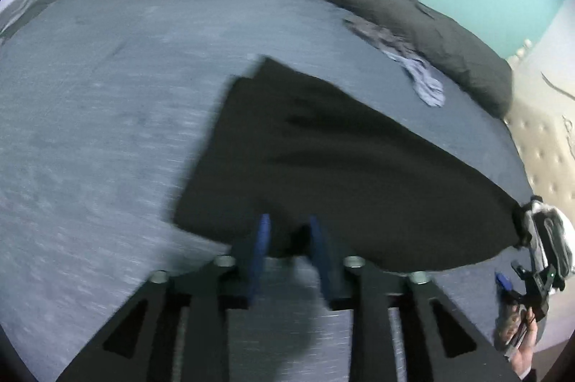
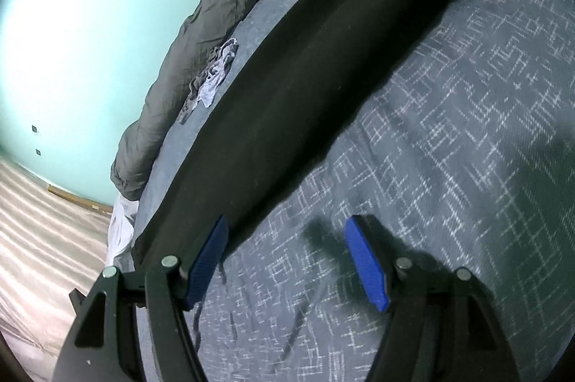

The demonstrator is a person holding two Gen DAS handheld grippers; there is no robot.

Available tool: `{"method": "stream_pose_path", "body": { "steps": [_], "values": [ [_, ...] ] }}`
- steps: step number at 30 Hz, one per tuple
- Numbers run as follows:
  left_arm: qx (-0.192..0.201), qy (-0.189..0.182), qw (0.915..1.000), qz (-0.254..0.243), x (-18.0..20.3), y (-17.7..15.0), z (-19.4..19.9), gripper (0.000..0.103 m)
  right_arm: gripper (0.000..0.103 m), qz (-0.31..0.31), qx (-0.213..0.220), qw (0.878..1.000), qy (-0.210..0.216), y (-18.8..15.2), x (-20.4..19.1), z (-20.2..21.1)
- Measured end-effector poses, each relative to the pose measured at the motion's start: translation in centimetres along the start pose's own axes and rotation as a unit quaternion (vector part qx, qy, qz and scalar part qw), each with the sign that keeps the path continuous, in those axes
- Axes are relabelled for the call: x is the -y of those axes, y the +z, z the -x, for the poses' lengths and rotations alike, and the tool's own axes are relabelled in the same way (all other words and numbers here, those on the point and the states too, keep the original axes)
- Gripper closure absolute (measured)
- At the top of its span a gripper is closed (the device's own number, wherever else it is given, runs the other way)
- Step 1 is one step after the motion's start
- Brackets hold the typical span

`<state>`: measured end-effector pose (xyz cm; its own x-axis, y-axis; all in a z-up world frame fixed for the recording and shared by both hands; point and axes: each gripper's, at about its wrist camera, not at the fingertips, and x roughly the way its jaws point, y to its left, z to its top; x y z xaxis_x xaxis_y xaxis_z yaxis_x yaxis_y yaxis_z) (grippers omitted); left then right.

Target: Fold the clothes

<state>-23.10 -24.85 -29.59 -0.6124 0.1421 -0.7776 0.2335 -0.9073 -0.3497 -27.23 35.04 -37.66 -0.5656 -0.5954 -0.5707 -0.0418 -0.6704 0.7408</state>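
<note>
Looking along our left gripper (image 1: 287, 231), we see its blue pads (image 1: 264, 234) partly apart at the near edge of the black garment (image 1: 323, 166); motion blur keeps us from telling whether they pinch the cloth. The garment lies folded into a long strip on the blue patterned bed (image 2: 449, 130), its collar end far from our right gripper (image 2: 287, 259). That gripper hangs released, jaws wide, over bare bedding just beside the strip's near end. A grey duvet (image 2: 215, 4) and small crumpled cloth (image 2: 215, 73) lie along the far side.
</note>
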Motion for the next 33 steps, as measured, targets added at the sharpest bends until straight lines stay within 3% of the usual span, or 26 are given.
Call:
{"method": "stream_pose_path", "body": {
  "steps": [5, 9, 14, 17, 21, 26, 27, 28, 33],
  "values": [
    [0.003, -0.039, 0.9991, -0.015, 6.3, -2.0, -2.7, 0.061, 0.034, 0.004, 0.014, 1.000, -0.006, 0.7, 0.4, 0.3],
    [-0.001, -0.049, 0.9984, -0.030, 9.6, -3.1, -4.5, 0.058, 0.034, 0.001, 0.019, 1.000, -0.009, 0.8, 0.7, 0.4],
    [0.001, -0.051, 0.9974, -0.050, 12.6, -4.0, -6.0, 0.045, 0.034, 0.009, 0.026, 0.999, -0.021, 0.8, 0.7, 0.3],
    [0.000, -0.047, 0.9963, -0.071, 13.4, -4.5, -6.0, 0.041, 0.034, 0.016, 0.032, 0.999, -0.027, 0.6, 0.5, 0.3],
    [0.001, -0.061, 0.9956, -0.072, 13.5, -5.2, -5.8, 0.026, 0.034, 0.024, 0.039, 0.999, -0.028, 0.7, 0.1, 0.7],
    [-0.003, -0.062, 0.9953, -0.074, 13.7, -5.4, -6.0, 0.018, 0.034, 0.032, 0.058, 0.997, -0.043, 1.2, -0.6, 1.8],
    [-0.001, -0.062, 0.9954, -0.073, 13.7, -5.3, -6.0, 0.012, 0.034, 0.033, 0.060, 0.997, -0.048, 1.4, -0.6, 2.0],
    [0.000, -0.063, 0.9954, -0.072, 13.7, -5.3, -6.0, 0.005, 0.034, 0.035, 0.065, 0.996, -0.054, 1.8, -0.7, 2.3],
    [-0.004, -0.062, 0.9956, -0.070, 13.7, -5.5, -5.9, 0.003, 0.034, 0.064, 0.064, 0.990, -0.112, 4.8, -1.0, 3.1]
  ]
}}
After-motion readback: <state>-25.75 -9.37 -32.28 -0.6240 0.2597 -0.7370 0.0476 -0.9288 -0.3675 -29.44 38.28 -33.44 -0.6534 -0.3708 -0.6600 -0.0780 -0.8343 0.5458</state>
